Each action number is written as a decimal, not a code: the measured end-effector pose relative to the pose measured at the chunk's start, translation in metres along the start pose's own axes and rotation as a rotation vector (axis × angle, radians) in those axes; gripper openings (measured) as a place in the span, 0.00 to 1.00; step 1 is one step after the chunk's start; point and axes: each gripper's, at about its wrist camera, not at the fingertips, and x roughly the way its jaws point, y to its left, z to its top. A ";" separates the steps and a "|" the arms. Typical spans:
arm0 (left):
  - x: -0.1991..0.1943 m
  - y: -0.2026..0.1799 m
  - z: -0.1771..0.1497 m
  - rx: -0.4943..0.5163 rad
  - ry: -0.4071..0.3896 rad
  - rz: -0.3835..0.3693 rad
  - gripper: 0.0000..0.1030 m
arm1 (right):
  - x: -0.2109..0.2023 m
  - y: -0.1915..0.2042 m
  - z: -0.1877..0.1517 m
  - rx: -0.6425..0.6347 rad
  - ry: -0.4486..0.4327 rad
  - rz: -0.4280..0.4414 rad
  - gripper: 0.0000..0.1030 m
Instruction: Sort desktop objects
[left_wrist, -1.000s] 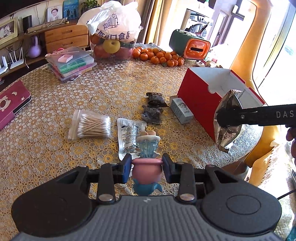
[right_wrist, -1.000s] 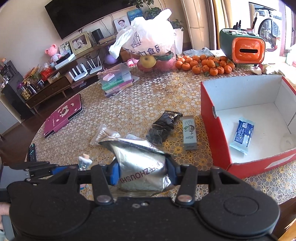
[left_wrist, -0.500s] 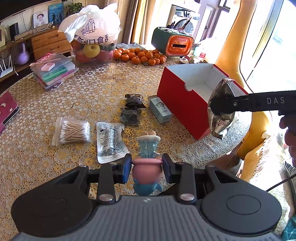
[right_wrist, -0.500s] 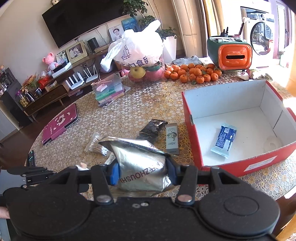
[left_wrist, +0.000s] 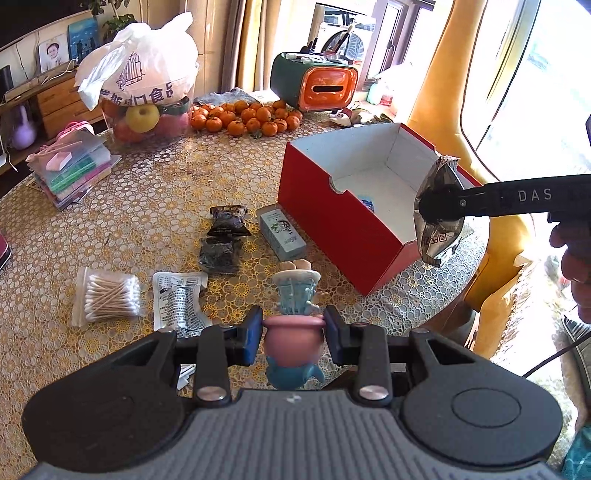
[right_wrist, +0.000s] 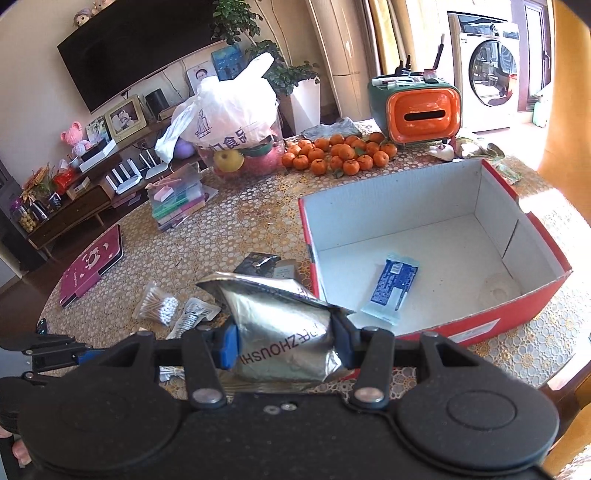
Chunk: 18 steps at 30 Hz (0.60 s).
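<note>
Fingers of the left gripper (left_wrist: 293, 334) are clamped on a small figurine (left_wrist: 293, 332), their blue pads pressing the sides of its pink pot-shaped middle; its pale blue head points away from the camera and its blue base hangs below the pads, clear of the surface (left_wrist: 129, 221). Fingers of the right gripper (right_wrist: 284, 341) pinch a crumpled silver foil packet (right_wrist: 280, 332) with dark lettering; seen from the left wrist, that packet hangs in the air over the near corner of the red box (left_wrist: 332, 221).

Inside the box, on its white floor, lies a blue-and-white wrapped packet (right_wrist: 393, 288). Just beside the box's outer wall rests a small pale green carton (left_wrist: 282, 232), then two dark snack packets (left_wrist: 221, 240), a white printed sachet (left_wrist: 179, 299) and a clear bag of cotton swabs (left_wrist: 109, 297). Farther back sit a heap of mandarins (left_wrist: 245, 118), a white plastic bag (left_wrist: 142, 77) over fruit, an orange-fronted holder (left_wrist: 314, 86) and a stack of flat plastic cases (left_wrist: 70, 170).
</note>
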 end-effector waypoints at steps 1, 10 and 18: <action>0.002 -0.003 0.003 0.002 0.001 -0.005 0.33 | -0.001 -0.004 0.002 0.001 0.001 -0.007 0.48; 0.022 -0.030 0.037 0.048 0.003 -0.035 0.33 | -0.005 -0.044 0.027 -0.017 -0.012 -0.088 0.48; 0.044 -0.057 0.065 0.096 0.013 -0.052 0.33 | 0.000 -0.081 0.047 -0.010 -0.016 -0.159 0.48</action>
